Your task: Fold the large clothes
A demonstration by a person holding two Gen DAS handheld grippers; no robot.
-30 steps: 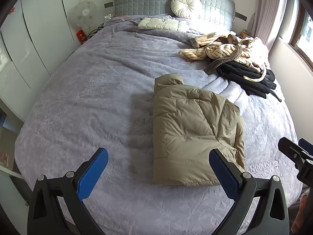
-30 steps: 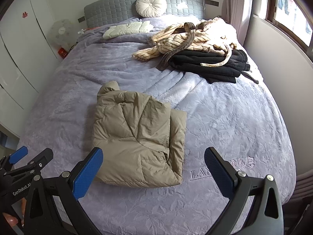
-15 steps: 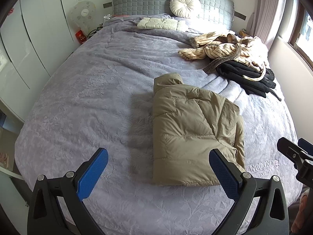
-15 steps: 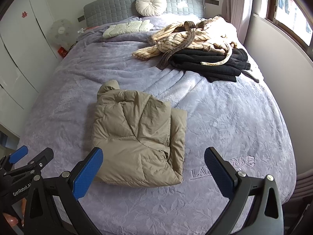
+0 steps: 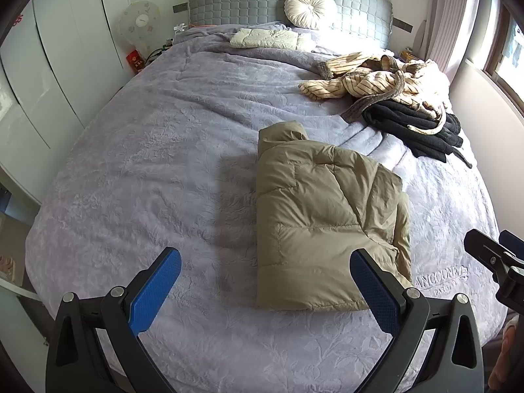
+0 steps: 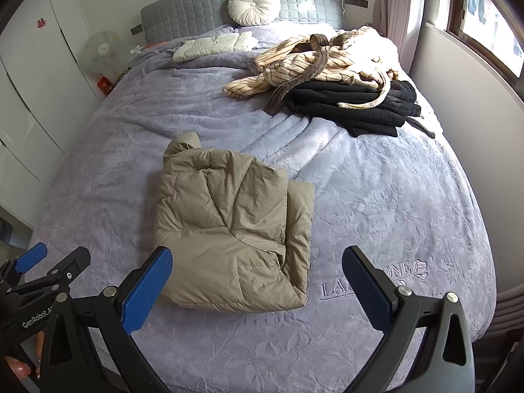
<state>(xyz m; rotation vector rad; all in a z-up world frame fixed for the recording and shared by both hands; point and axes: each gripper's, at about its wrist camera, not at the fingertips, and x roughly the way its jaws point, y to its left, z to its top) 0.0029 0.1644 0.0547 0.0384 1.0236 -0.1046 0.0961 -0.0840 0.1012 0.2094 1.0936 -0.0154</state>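
Note:
A khaki puffer jacket lies folded into a compact rectangle on the lilac bedspread; it also shows in the right wrist view. My left gripper is open and empty, held above the bed's near edge just in front of the jacket. My right gripper is open and empty, also above the near edge, at the jacket's near right corner. Neither gripper touches the jacket.
A striped beige robe lies heaped on folded black clothes at the far right of the bed. A cream folded garment and round cushion sit by the grey headboard. White wardrobes stand left, a window wall right.
Almost nothing has changed. Both views shifted very slightly; the jacket lies as before and both grippers stay open.

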